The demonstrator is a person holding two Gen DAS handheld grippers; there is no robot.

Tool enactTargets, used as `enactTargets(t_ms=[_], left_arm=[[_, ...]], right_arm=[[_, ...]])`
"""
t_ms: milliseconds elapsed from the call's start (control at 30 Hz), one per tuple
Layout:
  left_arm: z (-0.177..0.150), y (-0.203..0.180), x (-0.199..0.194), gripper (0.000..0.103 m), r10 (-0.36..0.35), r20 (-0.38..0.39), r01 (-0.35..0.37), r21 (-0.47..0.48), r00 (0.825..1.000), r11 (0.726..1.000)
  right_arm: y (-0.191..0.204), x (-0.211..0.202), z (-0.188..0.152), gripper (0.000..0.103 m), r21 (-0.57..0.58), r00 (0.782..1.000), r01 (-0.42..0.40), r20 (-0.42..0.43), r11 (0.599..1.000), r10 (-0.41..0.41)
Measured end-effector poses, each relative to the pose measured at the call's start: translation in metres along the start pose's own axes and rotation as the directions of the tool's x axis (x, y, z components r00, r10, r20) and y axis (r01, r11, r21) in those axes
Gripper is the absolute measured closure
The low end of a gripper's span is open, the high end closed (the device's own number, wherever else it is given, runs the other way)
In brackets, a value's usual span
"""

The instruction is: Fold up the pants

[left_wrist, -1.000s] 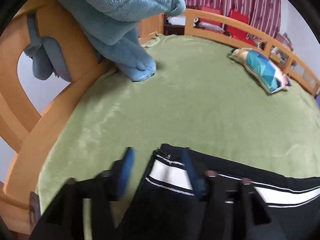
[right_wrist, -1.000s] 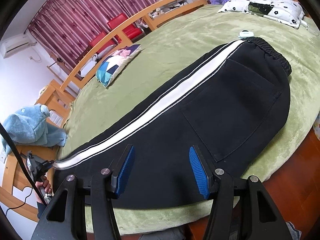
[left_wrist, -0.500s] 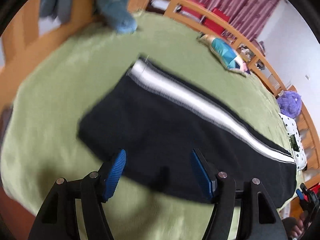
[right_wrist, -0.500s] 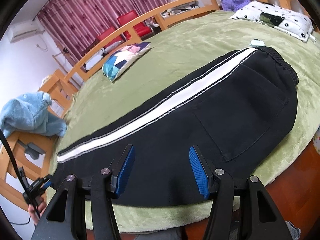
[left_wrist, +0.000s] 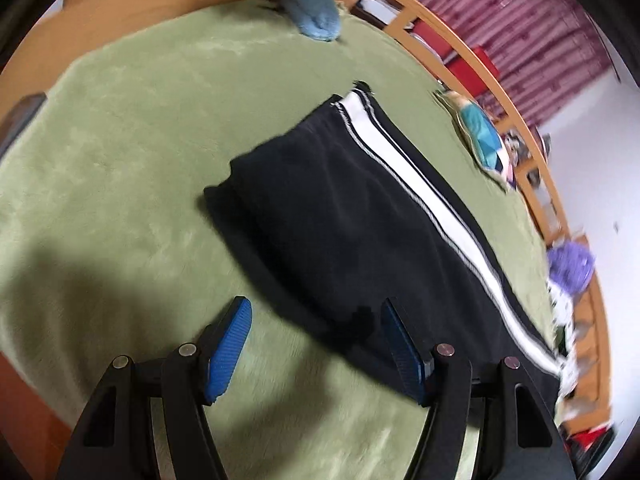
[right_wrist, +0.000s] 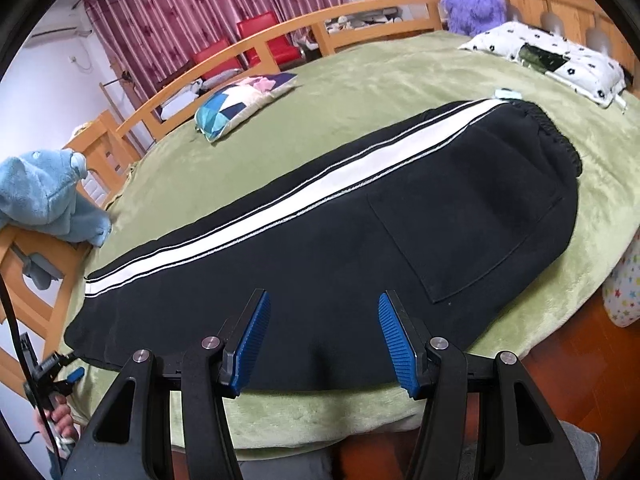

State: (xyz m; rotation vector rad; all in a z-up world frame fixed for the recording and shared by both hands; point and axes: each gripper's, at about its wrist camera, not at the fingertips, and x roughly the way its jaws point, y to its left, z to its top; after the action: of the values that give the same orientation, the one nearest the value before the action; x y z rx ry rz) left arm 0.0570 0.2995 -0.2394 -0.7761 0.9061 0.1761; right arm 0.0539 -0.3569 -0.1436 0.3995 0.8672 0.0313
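Left claw point(left_wrist: 316, 340) open, above pants point(left_wrist: 360, 216) edge.

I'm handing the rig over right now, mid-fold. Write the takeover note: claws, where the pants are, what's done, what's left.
Left claw: open, empty, above the near edge of the leg end, jaws just widened.
Right claw: open, empty, over the near edge at mid-length.
Black pants with a white side stripe: flat on the green fleece blanket, legs stacked, waistband toward the white flowered pillow.
Done: laid out, halved lengthwise.
Left: the crosswise folds.
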Motion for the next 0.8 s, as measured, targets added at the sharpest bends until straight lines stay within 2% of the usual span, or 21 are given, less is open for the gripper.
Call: enactTargets(t_ms=[300, 333, 367, 467, 533, 567, 633, 667, 700, 800], left_arm=[[0.03, 0.007, 0.022, 0.041, 0.03, 0.049, -0.023, -0.136, 0.998, 0.99], [0.032, 0.006, 0.023, 0.057, 0.039, 0.048, -0.032, -0.141, 0.998, 0.99], [0.036, 0.005, 0.024, 0.084, 0.062, 0.041, -0.057, -0.13, 0.997, 0.99], [0.043, 0.0, 0.013, 0.09, 0.054, 0.049, -0.048, -0.123, 0.997, 0.991], [0.044, -0.019, -0.006, 0.091, 0.098, 0.117, -0.093, -0.047, 0.988, 0.995], [0.045, -0.041, -0.015, 0.091, 0.13, 0.165, -0.138, 0.034, 0.978, 0.99], [0.045, -0.087, -0.029, 0.091, 0.168, 0.238, -0.214, 0.179, 0.956, 0.96], [0.041, -0.116, -0.037, 0.093, 0.164, 0.275, -0.237, 0.26, 0.947, 0.936], [0.037, -0.139, -0.044, 0.093, 0.142, 0.291, -0.236, 0.316, 0.946, 0.919], [0.022, -0.203, -0.056, 0.093, 0.053, 0.272, -0.173, 0.439, 0.961, 0.881]], right_arm=[[0.008, 0.0, 0.007, 0.047, 0.015, 1.0, -0.016, -0.016, 1.0, 0.016], [0.007, 0.001, 0.008, 0.047, 0.019, 1.0, -0.019, -0.016, 1.0, 0.019], [0.006, 0.002, 0.008, 0.047, 0.025, 1.0, -0.019, -0.017, 1.0, 0.02], [0.004, 0.005, 0.009, 0.047, 0.032, 0.999, -0.033, -0.019, 0.999, 0.034], [0.003, 0.007, 0.01, 0.047, 0.035, 0.999, -0.039, -0.022, 0.999, 0.04], [0.002, 0.009, 0.012, 0.047, 0.041, 0.999, -0.041, -0.026, 0.998, 0.042], [0.004, 0.014, 0.019, 0.047, 0.039, 0.998, -0.041, -0.039, 0.998, 0.042], [0.006, 0.016, 0.026, 0.047, 0.022, 0.998, -0.058, -0.035, 0.998, 0.059], [0.009, 0.015, 0.031, 0.047, 0.01, 0.998, -0.063, -0.024, 0.998, 0.063], [0.019, 0.009, 0.053, 0.047, -0.038, 0.997, -0.063, 0.036, 0.997, 0.065]])
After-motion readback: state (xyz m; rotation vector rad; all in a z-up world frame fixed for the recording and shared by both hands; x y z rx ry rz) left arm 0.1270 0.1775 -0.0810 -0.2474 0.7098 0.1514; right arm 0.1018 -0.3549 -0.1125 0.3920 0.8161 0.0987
